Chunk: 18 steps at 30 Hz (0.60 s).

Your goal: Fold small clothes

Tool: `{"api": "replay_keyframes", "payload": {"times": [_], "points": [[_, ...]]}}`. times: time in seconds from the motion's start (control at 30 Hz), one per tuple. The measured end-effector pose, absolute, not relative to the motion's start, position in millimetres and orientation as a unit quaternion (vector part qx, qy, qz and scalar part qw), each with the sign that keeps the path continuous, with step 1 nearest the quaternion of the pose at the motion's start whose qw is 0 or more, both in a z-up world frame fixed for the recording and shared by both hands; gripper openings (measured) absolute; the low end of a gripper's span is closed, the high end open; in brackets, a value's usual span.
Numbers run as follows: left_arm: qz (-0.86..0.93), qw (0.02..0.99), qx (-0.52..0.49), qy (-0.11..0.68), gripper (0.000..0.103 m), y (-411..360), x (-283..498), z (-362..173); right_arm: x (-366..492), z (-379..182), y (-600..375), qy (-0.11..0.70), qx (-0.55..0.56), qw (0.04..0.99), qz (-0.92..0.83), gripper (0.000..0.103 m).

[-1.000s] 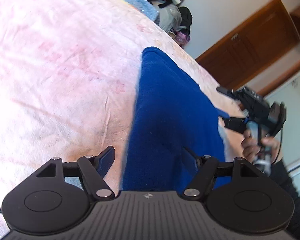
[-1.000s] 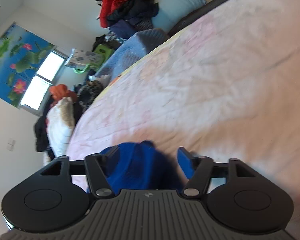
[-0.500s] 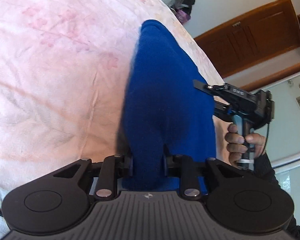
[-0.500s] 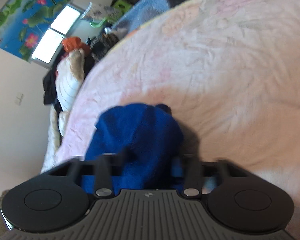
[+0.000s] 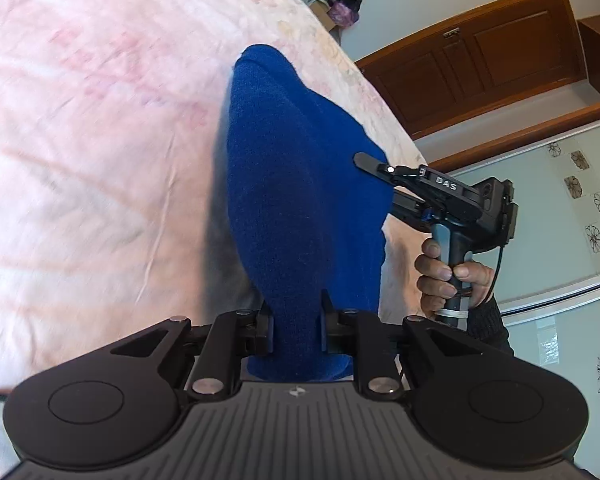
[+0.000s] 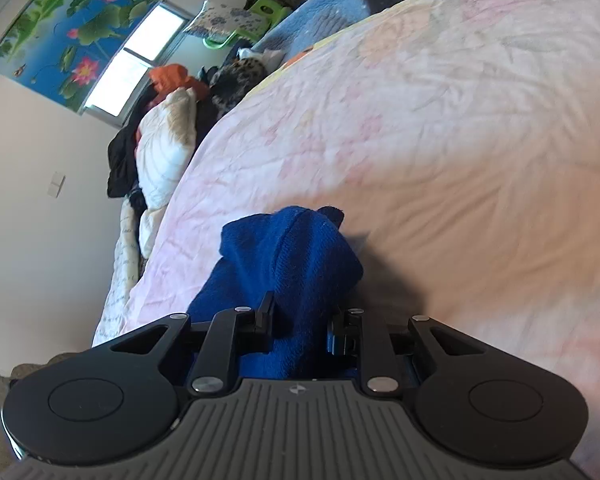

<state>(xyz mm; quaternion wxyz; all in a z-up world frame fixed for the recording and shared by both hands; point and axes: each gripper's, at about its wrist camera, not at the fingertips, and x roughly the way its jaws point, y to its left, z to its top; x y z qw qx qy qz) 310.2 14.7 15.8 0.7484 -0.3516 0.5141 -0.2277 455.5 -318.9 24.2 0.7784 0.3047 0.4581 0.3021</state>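
- Pink bedspread (image 5: 100, 140) filling most of both views, wrinkled, bare and open on the far side of the garment; bed edge curving close behind it, with the wooden door (image 5: 480, 64) beyond.
- Clothes pile (image 6: 160, 136) heaped along the far bed edge under the window, well apart from the work.
- Blue knit garment (image 5: 300, 200) stretched between both tools, near ends raised, far rounded end apparently resting on the spread, though blurred there.
- Left gripper (image 5: 296, 328) just closing, now narrow, pinching the garment's near end.
- Right gripper (image 6: 300, 328) likewise just closing, clamped on a bunched fold; also seen at the garment's right edge, gripped by a hand (image 5: 452, 276).
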Motion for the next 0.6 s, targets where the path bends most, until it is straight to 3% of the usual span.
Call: {"api": "replay_keyframes", "payload": {"times": [0.3, 0.6], "points": [[-0.21, 0.736, -0.349, 0.54, 0.018, 42, 252, 5, 377, 16, -298, 0.469, 0.315, 0.759, 0.324, 0.025], [-0.198, 0.779, -0.244, 0.543, 0.018, 22, 224, 14, 361, 15, -288, 0.478, 0.296, 0.769, 0.304, 0.025]]}}
